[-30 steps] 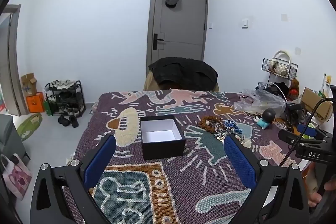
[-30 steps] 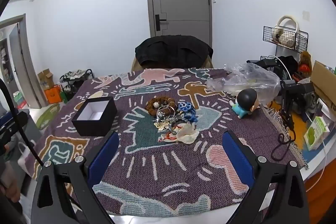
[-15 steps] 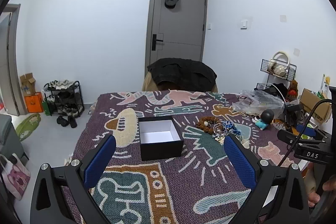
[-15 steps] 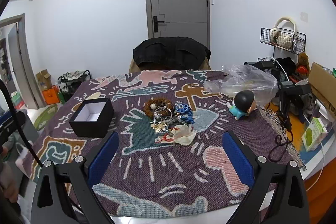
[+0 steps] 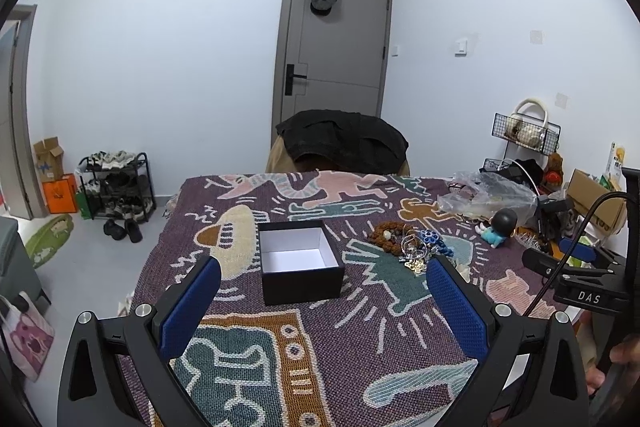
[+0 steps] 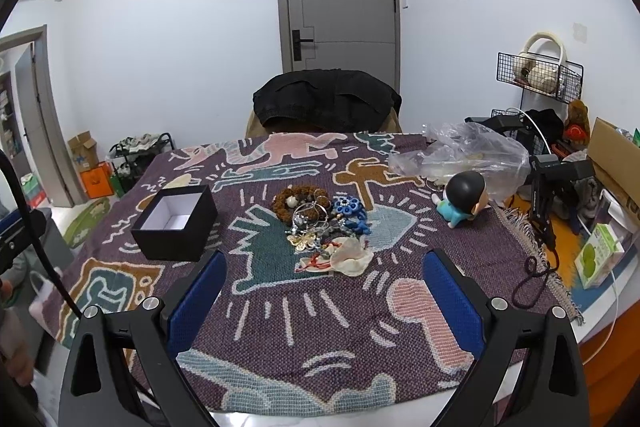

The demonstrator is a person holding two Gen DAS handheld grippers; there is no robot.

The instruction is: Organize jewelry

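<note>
A black box (image 5: 301, 264) (image 6: 176, 223) with a white inside stands open and empty on the patterned cloth. To its right lies a heap of jewelry (image 5: 412, 247) (image 6: 322, 223): a brown bead bracelet (image 6: 294, 205), blue beads (image 6: 348, 209), silver chains and a cream pouch (image 6: 352, 259). My left gripper (image 5: 323, 299) hovers open over the near cloth, in front of the box. My right gripper (image 6: 324, 291) is open too, held short of the heap. Nothing is between either pair of blue pads.
The table under the patterned cloth (image 6: 304, 307) also carries a clear plastic bag (image 6: 472, 155) and a doll figure (image 6: 460, 199) at the right. A chair with a black jacket (image 6: 326, 103) stands behind. Cables and a cardboard box (image 6: 616, 155) crowd the right side.
Both views have tilted up slightly, so the box and the heap sit a little lower and farther. Neither gripper has changed its opening.
</note>
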